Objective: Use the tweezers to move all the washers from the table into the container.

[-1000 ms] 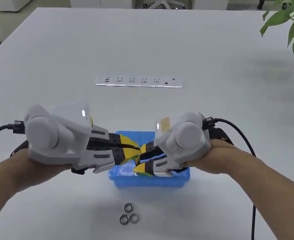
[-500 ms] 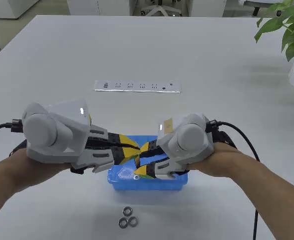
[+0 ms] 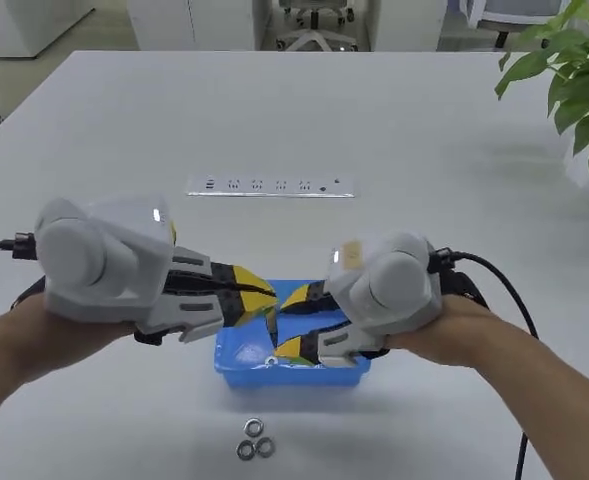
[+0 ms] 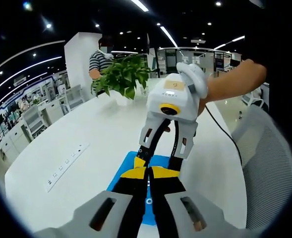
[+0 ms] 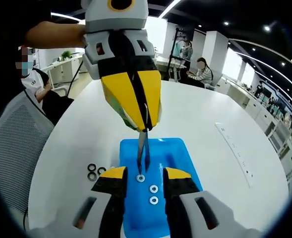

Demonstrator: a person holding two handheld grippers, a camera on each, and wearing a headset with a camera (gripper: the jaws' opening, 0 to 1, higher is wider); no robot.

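My left gripper (image 3: 264, 295) is shut on thin metal tweezers (image 5: 142, 148). In the right gripper view the left gripper (image 5: 145, 126) comes down from the top, and the tweezer tips hang just above a washer (image 5: 141, 177) inside the blue container (image 5: 178, 153). Whether the tips still hold that washer I cannot tell. Two more washers (image 5: 153, 194) lie in the container. Three washers (image 3: 254, 440) sit on the table in front of the blue container (image 3: 294, 372). My right gripper (image 3: 292, 322) is open over the container, facing the left one, with nothing in it.
A white power strip (image 3: 271, 186) lies further back on the white table (image 3: 424, 150). A green plant (image 3: 574, 80) stands at the far right. Cables trail from both grippers. People sit at desks in the background.
The head camera has tilted, so the picture sits lower. Both grippers stay over the container; the right one has drawn slightly to the right. The three table washers have not moved.
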